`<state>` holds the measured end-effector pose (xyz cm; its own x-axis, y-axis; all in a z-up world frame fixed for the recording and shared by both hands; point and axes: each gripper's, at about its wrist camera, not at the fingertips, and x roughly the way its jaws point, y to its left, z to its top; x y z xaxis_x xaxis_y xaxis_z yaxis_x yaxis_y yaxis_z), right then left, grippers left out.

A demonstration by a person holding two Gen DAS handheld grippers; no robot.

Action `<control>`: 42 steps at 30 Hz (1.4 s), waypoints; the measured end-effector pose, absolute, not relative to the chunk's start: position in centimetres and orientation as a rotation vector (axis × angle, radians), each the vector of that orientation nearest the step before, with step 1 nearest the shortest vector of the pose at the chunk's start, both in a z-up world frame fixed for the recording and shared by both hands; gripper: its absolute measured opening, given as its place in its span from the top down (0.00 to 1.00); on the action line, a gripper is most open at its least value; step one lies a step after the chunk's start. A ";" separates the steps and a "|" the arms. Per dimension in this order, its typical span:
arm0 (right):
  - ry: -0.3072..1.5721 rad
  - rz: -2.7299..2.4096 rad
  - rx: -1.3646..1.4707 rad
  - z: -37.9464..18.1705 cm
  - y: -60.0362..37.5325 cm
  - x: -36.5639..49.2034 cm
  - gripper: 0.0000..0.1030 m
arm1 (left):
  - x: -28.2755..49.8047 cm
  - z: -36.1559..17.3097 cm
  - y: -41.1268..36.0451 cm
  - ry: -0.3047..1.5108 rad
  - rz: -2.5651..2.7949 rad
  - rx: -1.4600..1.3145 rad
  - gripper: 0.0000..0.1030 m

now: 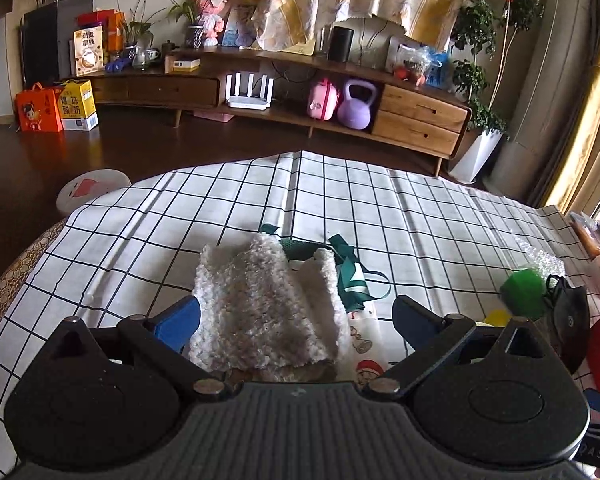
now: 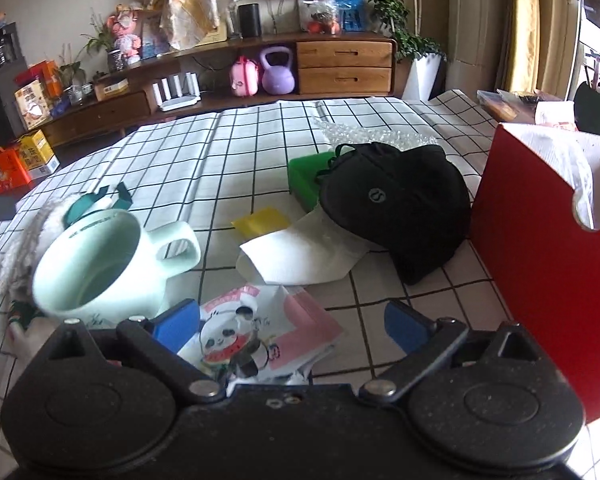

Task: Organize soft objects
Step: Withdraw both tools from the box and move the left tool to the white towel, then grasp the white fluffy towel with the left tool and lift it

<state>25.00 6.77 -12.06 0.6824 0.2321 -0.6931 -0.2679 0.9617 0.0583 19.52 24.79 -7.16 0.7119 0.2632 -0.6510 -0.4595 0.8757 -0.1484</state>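
Observation:
A fluffy white knit piece [image 1: 266, 304] lies on the checked tablecloth [image 1: 420, 216], between the wide-apart fingers of my left gripper [image 1: 296, 322], which is open and just above it. Green ribbon fabric [image 1: 352, 276] lies behind it. My right gripper [image 2: 292, 326] is open over a pink panda-print pouch [image 2: 276, 332]. Ahead of it lie a white folded cloth [image 2: 300, 256], a black cap [image 2: 396, 204], a green sponge [image 2: 304, 176] and a yellow piece [image 2: 262, 220]. The knit piece [image 2: 24, 240] shows at the left edge.
A mint mug [image 2: 108, 264] lies tilted left of the right gripper. A red box [image 2: 540, 248] with white paper inside stands at the right. Bubble wrap [image 2: 364, 134] lies behind the cap. A wooden TV cabinet [image 1: 416, 116] stands beyond the table.

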 end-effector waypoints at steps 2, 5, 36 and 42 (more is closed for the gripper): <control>0.772 0.264 -0.040 -12.5 7.0 25.7 0.04 | 19.9 -7.5 25.1 0.677 0.410 -0.320 0.00; 0.783 0.249 -0.052 -13.1 7.4 26.4 0.03 | 20.3 -8.0 25.7 0.688 0.420 -0.328 0.00; 0.830 0.408 -0.076 -13.4 6.7 24.4 0.30 | 22.5 -12.8 27.3 0.786 0.448 -0.342 0.38; 0.787 0.379 -0.047 -12.8 5.4 24.2 0.71 | 21.9 -12.6 27.7 0.773 0.477 -0.342 0.62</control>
